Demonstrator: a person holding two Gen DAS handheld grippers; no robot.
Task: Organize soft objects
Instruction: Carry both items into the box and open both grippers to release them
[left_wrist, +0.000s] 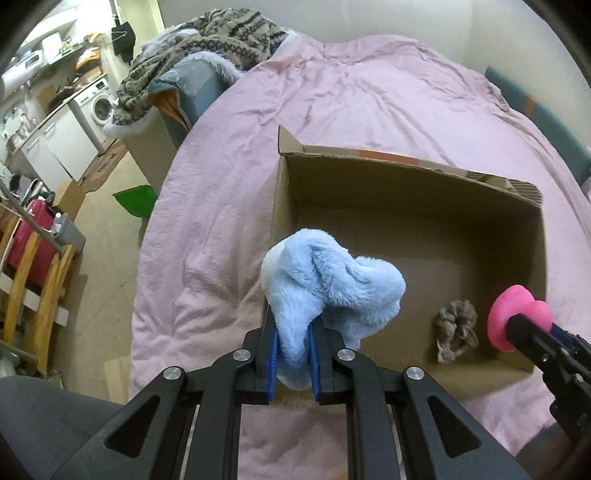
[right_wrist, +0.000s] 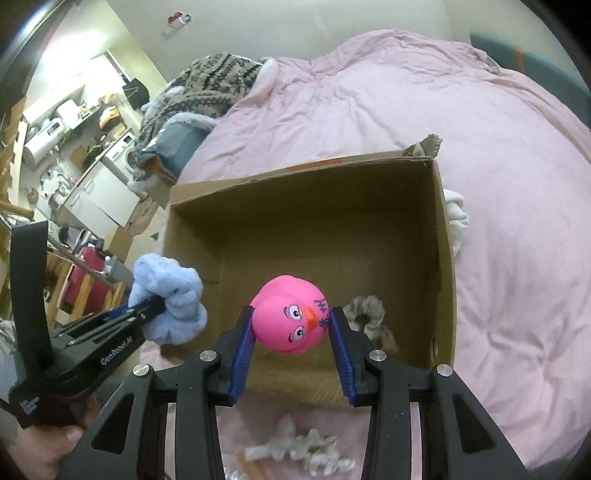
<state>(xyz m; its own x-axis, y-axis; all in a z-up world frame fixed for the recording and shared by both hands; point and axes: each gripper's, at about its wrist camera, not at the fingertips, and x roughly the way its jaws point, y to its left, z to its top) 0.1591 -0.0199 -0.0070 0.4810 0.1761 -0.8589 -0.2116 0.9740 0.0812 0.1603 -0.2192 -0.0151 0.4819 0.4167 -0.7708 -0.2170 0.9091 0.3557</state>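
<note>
An open cardboard box (left_wrist: 369, 192) (right_wrist: 441, 236) sits on a pink bed cover. My left gripper (left_wrist: 292, 345) is shut on a fluffy light blue plush (left_wrist: 325, 288) and holds it over the box's near left corner; it also shows in the right wrist view (right_wrist: 155, 308) with the plush (right_wrist: 170, 291). My right gripper (right_wrist: 291, 325) is shut on a pink rubber duck (right_wrist: 291, 314) above the box's near edge; the duck (left_wrist: 517, 314) shows at the right of the left wrist view. A beige scrunchie (left_wrist: 456, 328) (right_wrist: 365, 317) lies on the box floor.
The pink bed cover (left_wrist: 369, 103) spreads around the box. A white fluffy item (right_wrist: 456, 218) lies just right of the box. A pale fuzzy item (right_wrist: 299, 446) lies on the bed in front of it. Knitted blankets (left_wrist: 207, 40) are piled at the bed's far left.
</note>
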